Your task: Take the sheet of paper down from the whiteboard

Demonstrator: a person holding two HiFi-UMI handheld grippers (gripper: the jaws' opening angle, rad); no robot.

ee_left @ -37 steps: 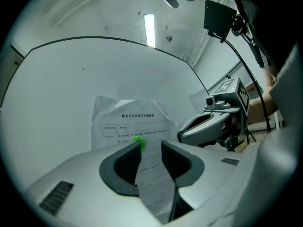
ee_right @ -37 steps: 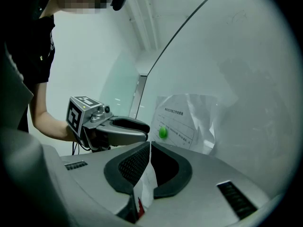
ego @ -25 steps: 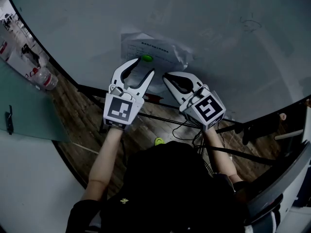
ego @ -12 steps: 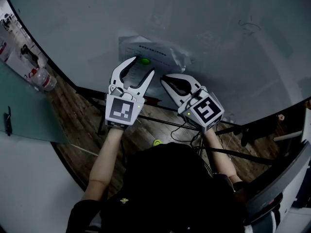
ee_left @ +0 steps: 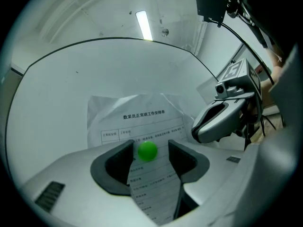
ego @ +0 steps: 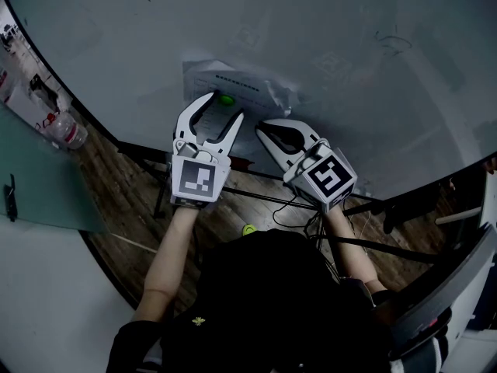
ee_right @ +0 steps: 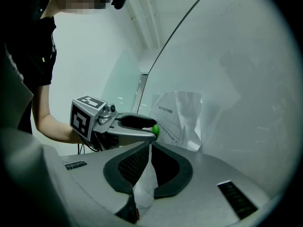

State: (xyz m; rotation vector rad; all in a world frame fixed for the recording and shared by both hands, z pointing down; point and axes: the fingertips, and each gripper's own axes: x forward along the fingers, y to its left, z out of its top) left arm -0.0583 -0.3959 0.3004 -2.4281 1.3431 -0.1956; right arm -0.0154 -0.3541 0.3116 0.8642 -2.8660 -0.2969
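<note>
Left gripper (ego: pixel 224 109) jaws, just opening wide, flank the green magnet (ee_left: pixel 147 151) without touching it; below the magnet, the right gripper (ee_right: pixel 150 148) pinches the paper sheet (ee_left: pixel 142 119).

- A sheet of paper (ego: pixel 252 90) hangs on the whiteboard (ego: pixel 349 61) under a green magnet (ego: pixel 226 99).
- The left gripper (ego: pixel 222 107) has just been opening; its fingers stand apart with the magnet between their tips.
- Just right of it, the right gripper (ego: pixel 262 127) holds its fingers close together at the sheet's lower edge.
- A plastic bottle (ego: pixel 66 130) lies far left.
</note>
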